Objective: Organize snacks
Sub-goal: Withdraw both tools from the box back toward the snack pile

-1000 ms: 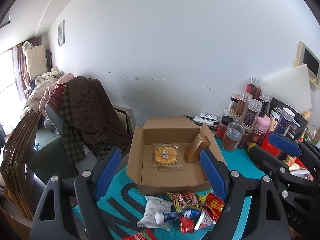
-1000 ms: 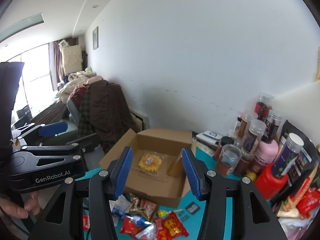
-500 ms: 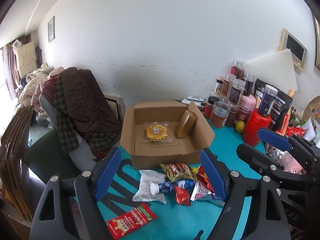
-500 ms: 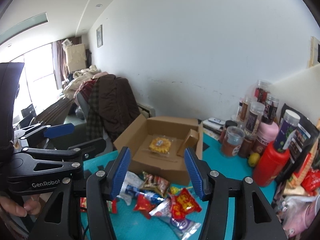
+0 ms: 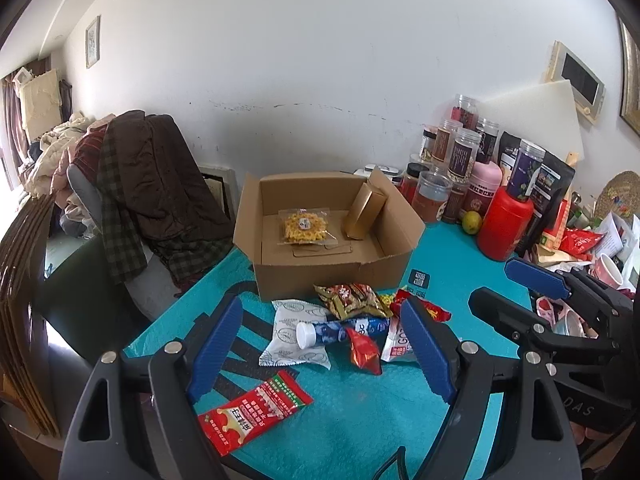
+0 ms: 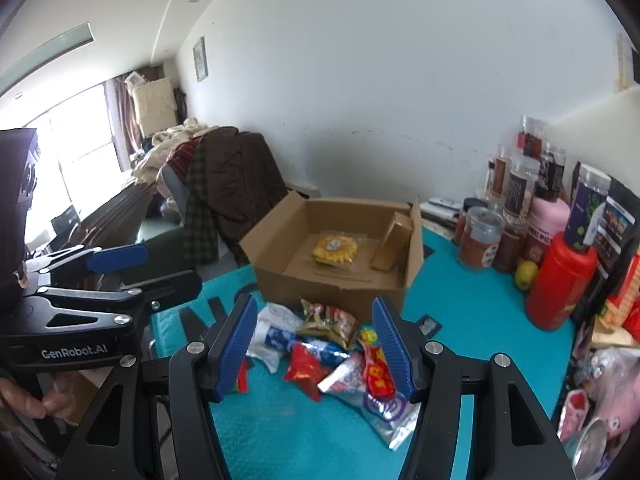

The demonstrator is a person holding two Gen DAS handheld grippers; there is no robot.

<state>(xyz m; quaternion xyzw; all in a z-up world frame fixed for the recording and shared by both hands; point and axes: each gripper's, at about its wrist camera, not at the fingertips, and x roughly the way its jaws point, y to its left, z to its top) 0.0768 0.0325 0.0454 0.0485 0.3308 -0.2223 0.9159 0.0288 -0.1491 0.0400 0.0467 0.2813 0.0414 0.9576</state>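
Here, both grippers, left (image 5: 320, 344) and right (image 6: 314, 344), hang empty with fingers apart, the right's just widened, over the snack pile (image 5: 344, 320) at lower centre, before the cardboard box (image 5: 328, 276). A grab could likely snag several overlapping packets. "GenRobot.AI" marks the left gripper; packet print is unclear.

Plain brown cardboard box (image 5: 328, 276), teal textured table mat (image 5: 360, 412) with black lettering, red-and-green printed snack packet (image 5: 256, 412), white pouch (image 5: 294, 334) with grey round prints, brown-and-dark checked cloth (image 5: 116, 208), glossy red bottle (image 5: 505, 224)
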